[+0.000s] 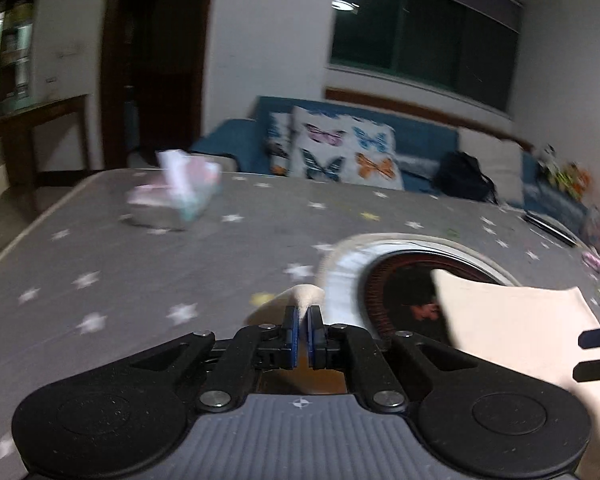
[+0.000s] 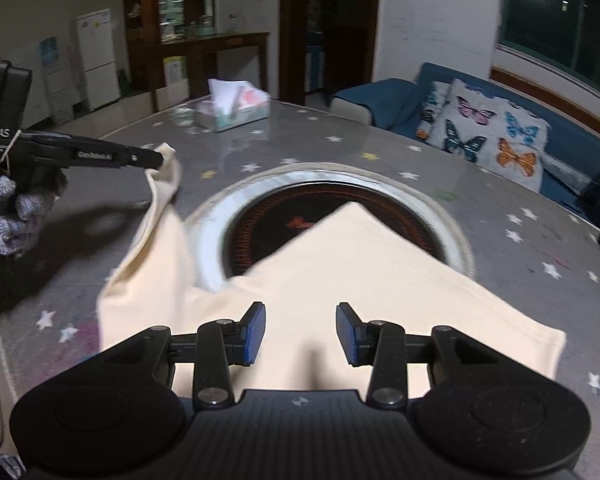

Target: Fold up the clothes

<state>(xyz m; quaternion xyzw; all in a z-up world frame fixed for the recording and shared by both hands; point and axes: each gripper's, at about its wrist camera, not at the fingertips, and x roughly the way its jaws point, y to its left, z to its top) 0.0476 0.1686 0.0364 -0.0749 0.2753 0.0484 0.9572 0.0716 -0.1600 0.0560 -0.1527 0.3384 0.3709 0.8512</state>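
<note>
Grey star-printed cloth covers the round bench point(image 2: 340, 148), at whose centre a dark circular hotplate ringed in pale metal point(image 2: 260, 216) is set. A cream, soft cotton garment point(image 2: 360, 272) is spread at the 6 o'clock side of the bench, one pointed corner reaching over the hotplate.

The left claw point(image 1: 302, 316) is seen pressed tight on a bunched corner of the garment; in the right wrist view that corner point(image 2: 166, 160) is held raised at 9 o'clock, with fabric hanging from it to the bench. The right claw point(image 2: 301, 332) hangs above the near edge of the garment with its blue pads parted to a middling gap and nothing between them.

For a clean fold, the raised corner is best carried across towards 3 o'clock and laid edge to edge, while the near hem is pinned or gripped by the right claw so that the cloth is not dragged.

A tissue box with a white tissue standing up point(image 2: 240, 108) sits at 11 o'clock, well apart. Snagging on the hotplate rim is judged possible. A blue sofa with butterfly cushions point(image 2: 496, 132) lies beyond the bench.
</note>
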